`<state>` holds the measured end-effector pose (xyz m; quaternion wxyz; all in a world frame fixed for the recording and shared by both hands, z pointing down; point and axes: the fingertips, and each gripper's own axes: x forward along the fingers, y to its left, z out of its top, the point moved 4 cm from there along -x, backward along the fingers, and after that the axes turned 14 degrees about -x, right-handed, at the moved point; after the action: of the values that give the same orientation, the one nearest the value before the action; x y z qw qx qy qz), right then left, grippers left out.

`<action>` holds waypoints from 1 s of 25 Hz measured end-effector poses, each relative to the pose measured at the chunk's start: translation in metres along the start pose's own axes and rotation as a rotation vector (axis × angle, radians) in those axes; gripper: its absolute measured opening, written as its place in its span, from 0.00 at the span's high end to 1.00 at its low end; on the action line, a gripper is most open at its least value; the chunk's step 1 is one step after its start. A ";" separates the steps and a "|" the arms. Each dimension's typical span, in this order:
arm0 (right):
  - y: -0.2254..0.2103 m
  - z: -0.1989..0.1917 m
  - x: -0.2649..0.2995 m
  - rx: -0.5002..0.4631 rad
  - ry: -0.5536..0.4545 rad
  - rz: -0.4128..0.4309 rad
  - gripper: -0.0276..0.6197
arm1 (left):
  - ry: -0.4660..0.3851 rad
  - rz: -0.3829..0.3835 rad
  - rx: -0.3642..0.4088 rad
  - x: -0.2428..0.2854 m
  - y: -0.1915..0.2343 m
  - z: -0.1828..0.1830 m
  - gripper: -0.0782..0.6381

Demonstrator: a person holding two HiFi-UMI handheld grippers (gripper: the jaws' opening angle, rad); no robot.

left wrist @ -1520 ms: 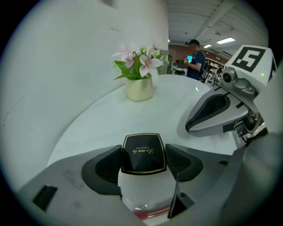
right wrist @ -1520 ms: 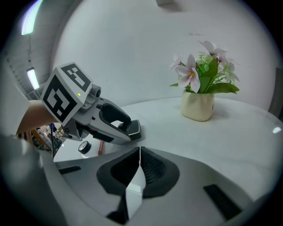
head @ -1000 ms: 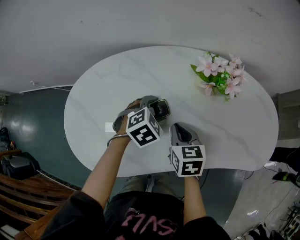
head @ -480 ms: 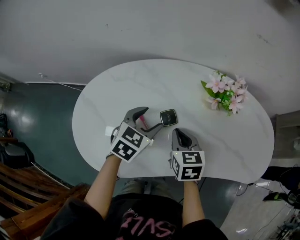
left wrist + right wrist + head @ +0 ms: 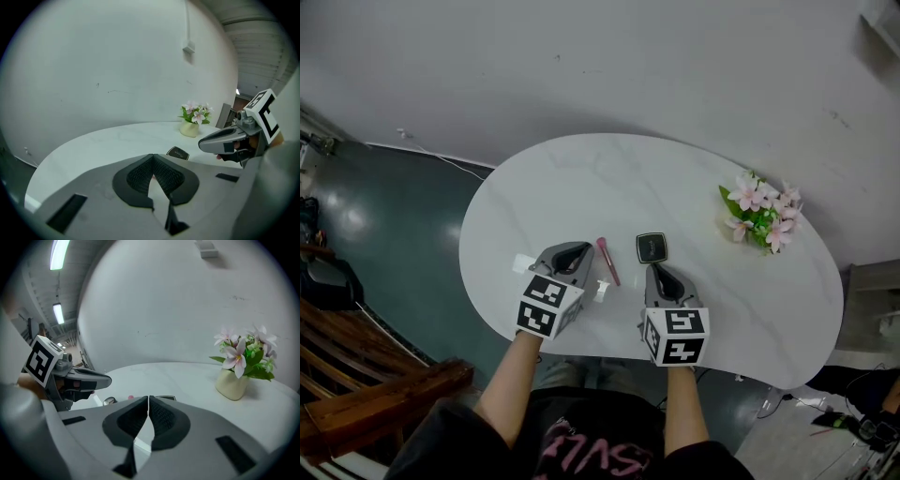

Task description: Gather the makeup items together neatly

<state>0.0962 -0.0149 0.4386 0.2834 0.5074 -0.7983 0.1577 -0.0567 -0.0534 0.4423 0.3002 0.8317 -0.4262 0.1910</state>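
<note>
Seen from my remote station, the white oval marble-look table top [image 5: 581, 178] is smooth and polished, faintly grey-veined, with a soft sheen. On it, the black square compact [image 5: 652, 247] looks like glossy plastic. The slim pink tube [image 5: 607, 261] looks smooth, though I cannot tell its material. My right gripper [image 5: 654, 269] has a matt grey plastic shell, and its black pads [image 5: 161, 420] are finely ribbed and rubbery. The cream flower pot [image 5: 233, 383] looks dull and unglazed. The dark teal floor [image 5: 384, 244] is glossy, the brown slatted bench [image 5: 366, 394] looks like varnished wood, and the white wall [image 5: 581, 66] is matt.
</note>
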 end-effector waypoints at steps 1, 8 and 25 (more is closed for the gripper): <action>0.001 0.002 0.000 -0.008 -0.003 0.004 0.85 | -0.013 0.000 -0.017 -0.003 0.001 0.001 0.88; 0.005 0.020 -0.009 -0.056 -0.048 0.014 0.85 | -0.104 0.039 -0.006 -0.025 -0.001 0.014 0.88; -0.002 0.082 -0.033 -0.194 -0.222 -0.011 0.85 | -0.338 0.110 0.020 -0.073 -0.005 0.064 0.88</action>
<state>0.0849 -0.0364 0.3531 0.2418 0.4962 -0.8336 0.0210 -0.0892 -0.0501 0.3510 0.2050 0.8303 -0.5136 0.0690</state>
